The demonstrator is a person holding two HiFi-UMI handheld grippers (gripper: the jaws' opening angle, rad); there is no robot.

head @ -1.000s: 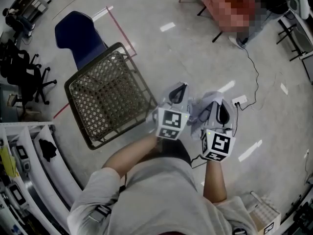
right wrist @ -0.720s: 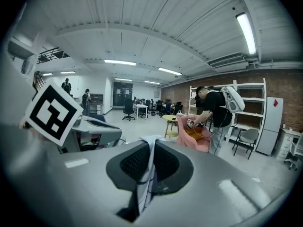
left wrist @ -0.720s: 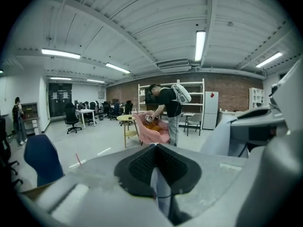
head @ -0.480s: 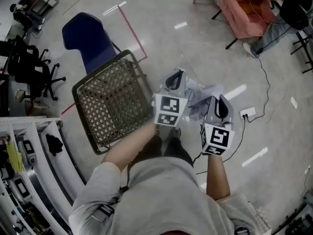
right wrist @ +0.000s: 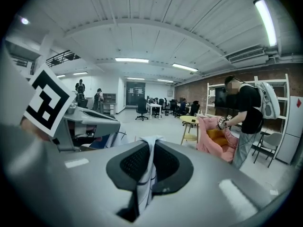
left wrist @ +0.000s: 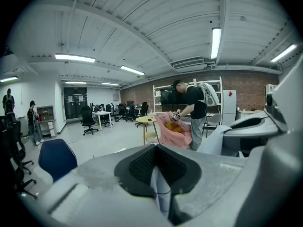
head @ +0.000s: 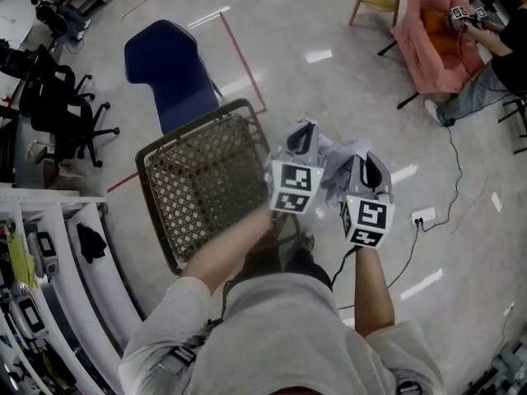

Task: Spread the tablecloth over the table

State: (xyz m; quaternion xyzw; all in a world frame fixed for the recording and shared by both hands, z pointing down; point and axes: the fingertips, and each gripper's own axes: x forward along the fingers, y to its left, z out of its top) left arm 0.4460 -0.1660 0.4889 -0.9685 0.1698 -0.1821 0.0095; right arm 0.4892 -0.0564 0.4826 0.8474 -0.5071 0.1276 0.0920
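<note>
Floor scene in the head view, read from left to right. White shelving (head: 58,249) and black office chairs (head: 58,109) occupy the left edge. A blue chair (head: 169,68) stands beyond a wire basket (head: 206,179), with a red tape line (head: 241,60) on the floor just beside both. The person's left forearm crosses the basket's near right corner. The left gripper (head: 303,137) sits right of the basket, its marker cube facing the camera. In the left gripper view its jaws are closed on a thin fold of the tablecloth (head: 338,156), a white fabric with fine dark lines. The cloth is bunched between and ahead of the two grippers, held in the air above the floor. The right gripper (head: 368,171) is near the left one, on its right. In the right gripper view its jaws are likewise pressed together on a strip of the same cloth, which hangs down between the pads. Farther right, a socket block (head: 422,217) lies on the floor with a dark cable (head: 451,159) running toward a pink-draped chair (head: 436,39), beside which a person (head: 494,60) is visible.
</note>
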